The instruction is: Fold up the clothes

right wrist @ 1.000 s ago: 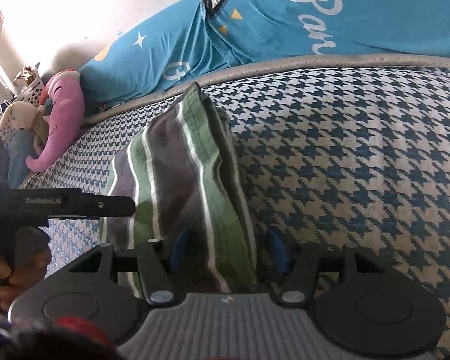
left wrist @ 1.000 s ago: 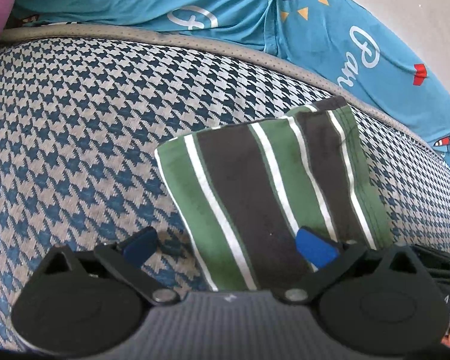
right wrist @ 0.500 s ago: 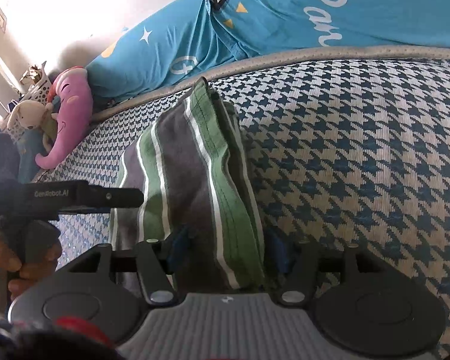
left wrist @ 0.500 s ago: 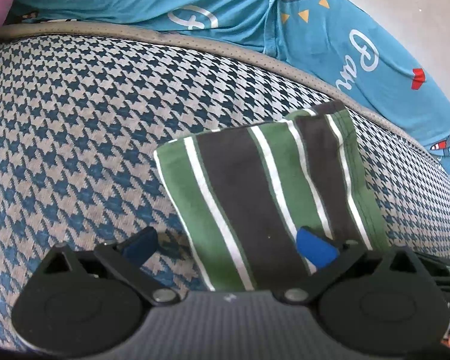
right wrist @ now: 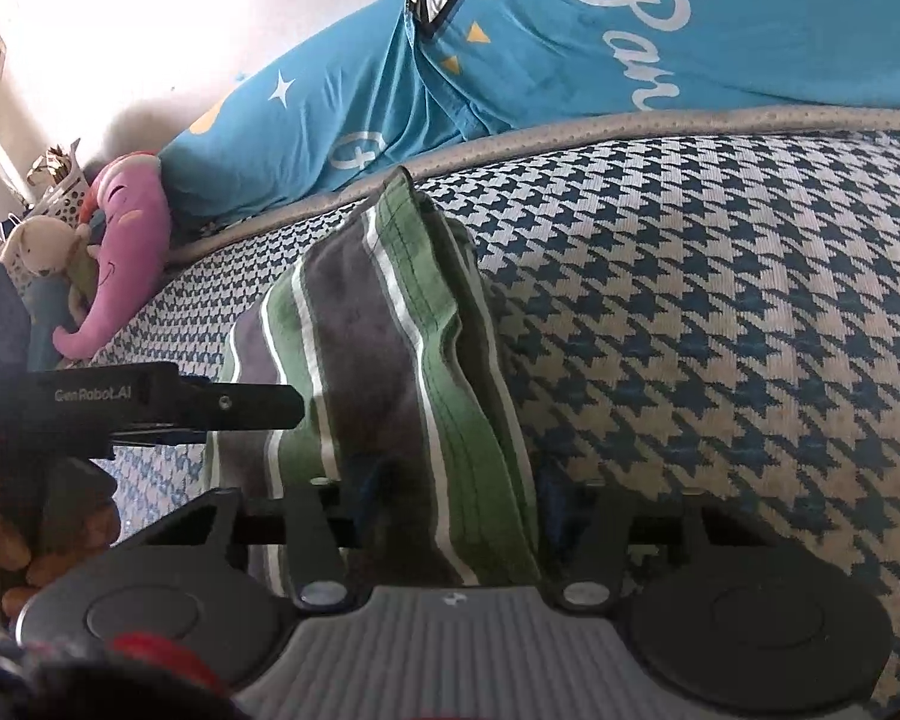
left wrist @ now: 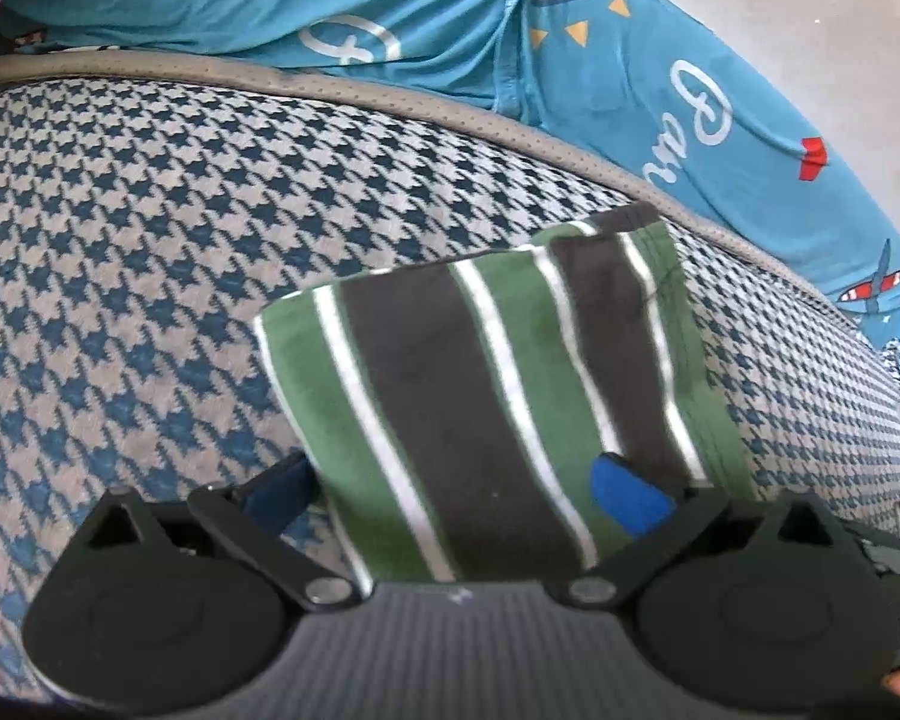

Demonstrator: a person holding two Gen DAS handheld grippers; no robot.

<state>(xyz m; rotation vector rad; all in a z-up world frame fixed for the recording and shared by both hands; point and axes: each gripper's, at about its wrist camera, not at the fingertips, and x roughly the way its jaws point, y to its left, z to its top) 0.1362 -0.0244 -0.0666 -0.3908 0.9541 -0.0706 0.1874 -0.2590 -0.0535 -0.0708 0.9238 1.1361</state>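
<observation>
The folded striped garment (left wrist: 498, 420), green, charcoal and white, lies on the houndstooth bed cover (left wrist: 150, 252), near the bed's grey piped edge (left wrist: 390, 102) and in front of the turquoise printed bedding (left wrist: 660, 90).

Left tool (left wrist: 450, 489): fingers spread wide and released. One blue pad (left wrist: 627, 501) rests over the cloth; the other sits off its near-left corner, on the cover. No grasp.

Right tool (right wrist: 450, 495): fingers straddle the thick folded edge (right wrist: 468, 420), close on either side. Whether they pinch it or merely bracket it cannot be told; the pads are mostly hidden by fabric.

Orientation: in the right wrist view the bundle's long axis runs away from the tool toward the piped edge, stripes along that axis. Its stacked right-hand edge stands higher than the flatter left side.

Risks (judgement):
- The raised edge looks loosely layered, so withdrawing the right tool could drag the top layers and open the fold.
- The left pad on the cloth could catch and skew the stack if slid off sideways.
- The soft cover gives underneath, so pressing down may wrinkle rather than flatten.
</observation>
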